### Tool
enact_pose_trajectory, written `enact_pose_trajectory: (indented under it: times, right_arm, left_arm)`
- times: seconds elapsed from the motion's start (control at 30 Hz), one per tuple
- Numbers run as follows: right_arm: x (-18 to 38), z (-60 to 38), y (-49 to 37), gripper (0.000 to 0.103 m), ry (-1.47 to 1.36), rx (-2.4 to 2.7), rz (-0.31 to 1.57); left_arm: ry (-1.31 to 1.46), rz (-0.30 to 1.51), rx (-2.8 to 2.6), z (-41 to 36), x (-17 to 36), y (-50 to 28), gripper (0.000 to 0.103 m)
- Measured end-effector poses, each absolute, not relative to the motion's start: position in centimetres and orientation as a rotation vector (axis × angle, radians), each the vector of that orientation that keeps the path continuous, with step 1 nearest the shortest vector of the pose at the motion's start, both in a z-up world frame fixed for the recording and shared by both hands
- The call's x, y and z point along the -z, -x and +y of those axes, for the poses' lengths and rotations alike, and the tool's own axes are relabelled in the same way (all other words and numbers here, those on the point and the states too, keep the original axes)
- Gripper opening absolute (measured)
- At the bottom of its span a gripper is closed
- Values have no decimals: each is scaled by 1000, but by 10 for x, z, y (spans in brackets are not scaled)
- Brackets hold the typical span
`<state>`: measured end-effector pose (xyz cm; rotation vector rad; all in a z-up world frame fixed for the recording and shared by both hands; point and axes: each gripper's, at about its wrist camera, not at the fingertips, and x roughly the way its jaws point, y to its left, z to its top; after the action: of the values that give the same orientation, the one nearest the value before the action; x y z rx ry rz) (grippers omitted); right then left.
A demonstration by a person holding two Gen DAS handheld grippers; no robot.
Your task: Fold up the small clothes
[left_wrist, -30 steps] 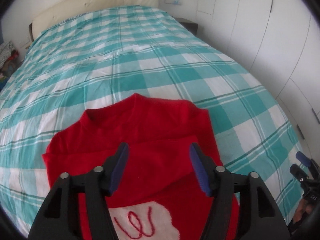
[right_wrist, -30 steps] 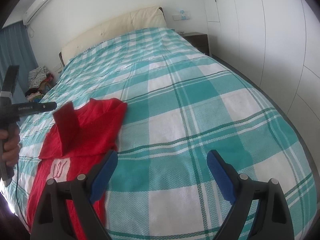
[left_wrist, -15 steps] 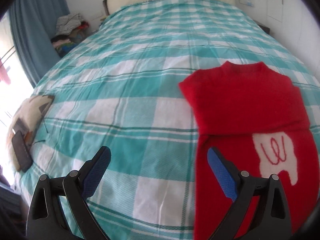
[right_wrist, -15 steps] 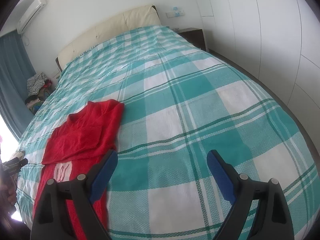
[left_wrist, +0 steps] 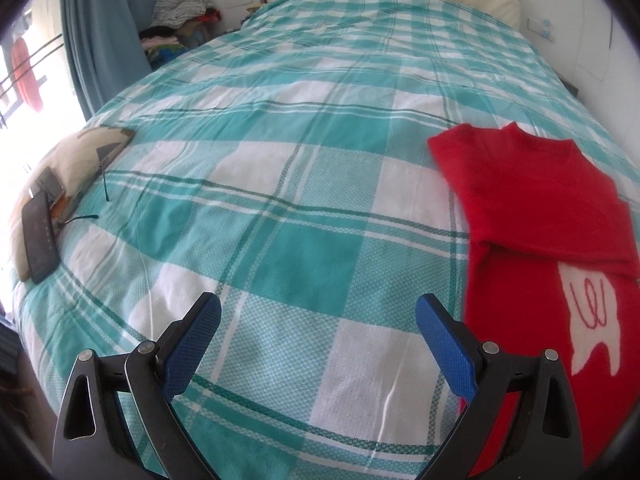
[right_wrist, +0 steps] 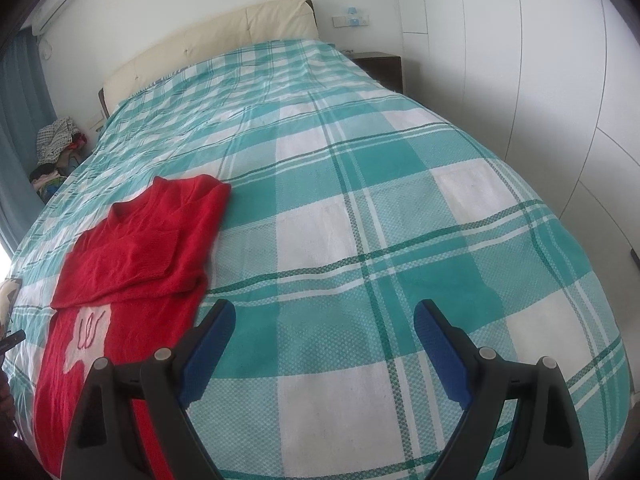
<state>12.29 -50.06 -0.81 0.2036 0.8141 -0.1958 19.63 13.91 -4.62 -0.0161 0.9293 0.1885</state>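
Fingers: left gripper (left_wrist: 318, 322), blue pads (left_wrist: 192, 344) set wide apart, having just been opening; nothing between them but bare bedspread. Right gripper (right_wrist: 325, 330), blue pads (right_wrist: 206, 354) likewise wide apart, nothing between them; they hang over the checked cloth just beside the sweater's right edge.

Sweater (right_wrist: 136, 240), red knit: lies flat on the bed (right_wrist: 360, 200) near its foot edge, toward the curtain-side half in the right-wrist view. Collar points toward the headboard. Both sleeves are folded in across the chest, forming a layered band across the upper half. A white patch (left_wrist: 592, 320) with red stitched loops shows below that band. In the left-wrist view the sweater sits at the right, its lower left hem running behind the right finger; touched by neither gripper.

Bed: teal-and-white checked bedspread, cream headboard (right_wrist: 208, 40) at the far end.

Cushion (left_wrist: 60, 184): patterned, at the bed's curtain-side edge near the foot corner; a dark phone (left_wrist: 38, 240) lies on it, with a thin cable trailing onto the spread.

Surroundings: blue curtain (left_wrist: 100, 32), clothes pile (left_wrist: 176, 20) beside the headboard, white wardrobe (right_wrist: 540, 100), dark nightstand (right_wrist: 380, 66).
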Motion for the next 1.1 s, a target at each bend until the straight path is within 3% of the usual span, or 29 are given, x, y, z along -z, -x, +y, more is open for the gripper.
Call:
enact_pose_trajectory:
  times: [1.1]
  right_arm:
    - [14,-493,-132,90,-205,161,845]
  left_arm:
    - [30,932,-139,125,40,-198,99]
